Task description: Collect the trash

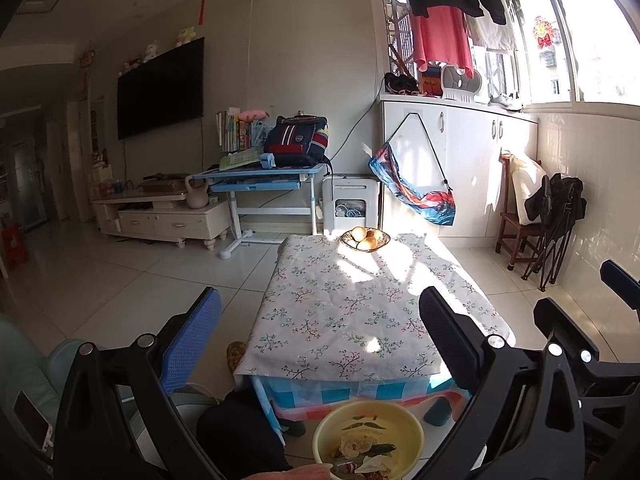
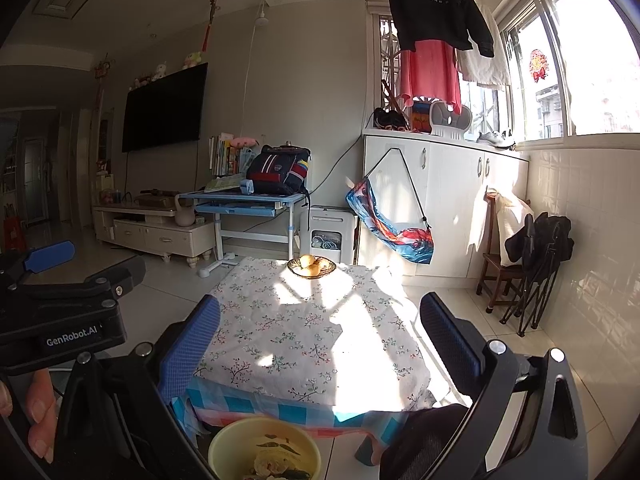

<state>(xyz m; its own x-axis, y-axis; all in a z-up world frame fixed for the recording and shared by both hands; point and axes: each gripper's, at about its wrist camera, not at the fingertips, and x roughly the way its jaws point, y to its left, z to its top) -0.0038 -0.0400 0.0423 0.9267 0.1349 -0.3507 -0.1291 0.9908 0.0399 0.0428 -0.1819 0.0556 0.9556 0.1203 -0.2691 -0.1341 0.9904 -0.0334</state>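
Trash sits in a yellow basin low in the left wrist view, below and between the two fingers of the left claw: crumpled pale tissue, something dark green, a whitish scrap, all loose inside the bowl. Basin stands on the floor tiles just in front of the near edge of the worktop. Left claw spread wide, nothing between the fingers; blue pad on one side, black pad on the other. A fingertip shows at the bottom edge, touching the basin's near rim. Right claw likewise wide and empty, hanging above the same basin, which lies below it and slightly toward its blue finger; only the far part of the bowl and some tissue show there. Worktop lies ahead of both claws, covered by a floral cloth over a blue-checked one, strong sun across it. At the far end, well apart from both claws, a bowl of fruit. From the right wrist, the left device is visible off beyond the blue finger, with a hand gripping beneath it. Beyond the worktop: a blue desk with a backpack.
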